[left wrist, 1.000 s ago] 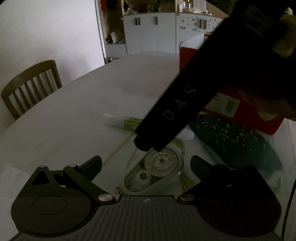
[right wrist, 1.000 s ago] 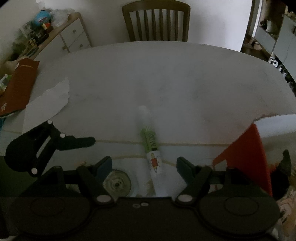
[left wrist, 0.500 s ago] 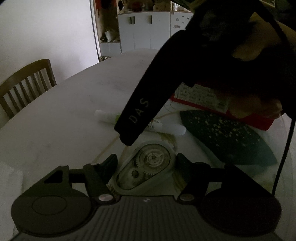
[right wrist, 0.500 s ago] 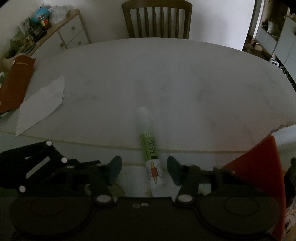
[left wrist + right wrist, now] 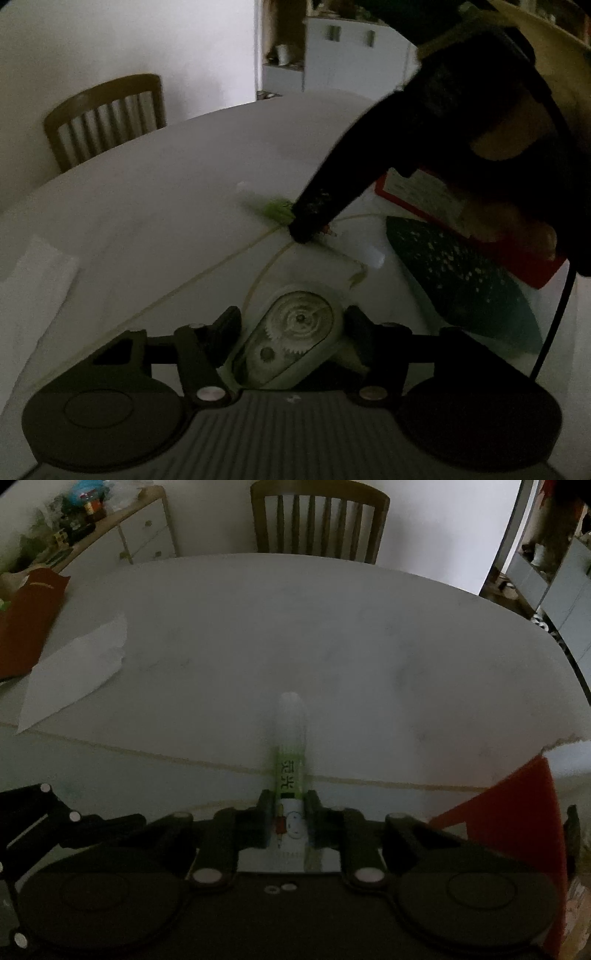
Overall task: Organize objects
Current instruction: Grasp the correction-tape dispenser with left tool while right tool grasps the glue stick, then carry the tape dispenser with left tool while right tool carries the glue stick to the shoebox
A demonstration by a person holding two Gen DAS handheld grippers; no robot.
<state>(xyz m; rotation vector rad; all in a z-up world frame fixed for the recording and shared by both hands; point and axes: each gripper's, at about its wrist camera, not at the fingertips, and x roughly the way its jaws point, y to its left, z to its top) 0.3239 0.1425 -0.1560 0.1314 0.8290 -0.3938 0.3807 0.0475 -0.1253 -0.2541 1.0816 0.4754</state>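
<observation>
Right gripper [image 5: 290, 821] now pinching glue stick [image 5: 291, 760], left gripper [image 5: 293, 328] closed onto correction tape [image 5: 291, 332].

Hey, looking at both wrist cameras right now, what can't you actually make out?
- Left wrist view: the green-and-white glue tube is motion-blurred and partly covered by the right gripper's black body.
- Left wrist view: the red box is mostly hidden behind the person's hand.
- Right wrist view: the glue tube's near end is covered by the gripper body.
- Right wrist view: small items on the wooden sideboard are too small to identify.

Right gripper [image 5: 290, 821] clamped tight, pointing steeply down, left gripper [image 5: 293, 328] half closed, jaws just narrowing
</observation>
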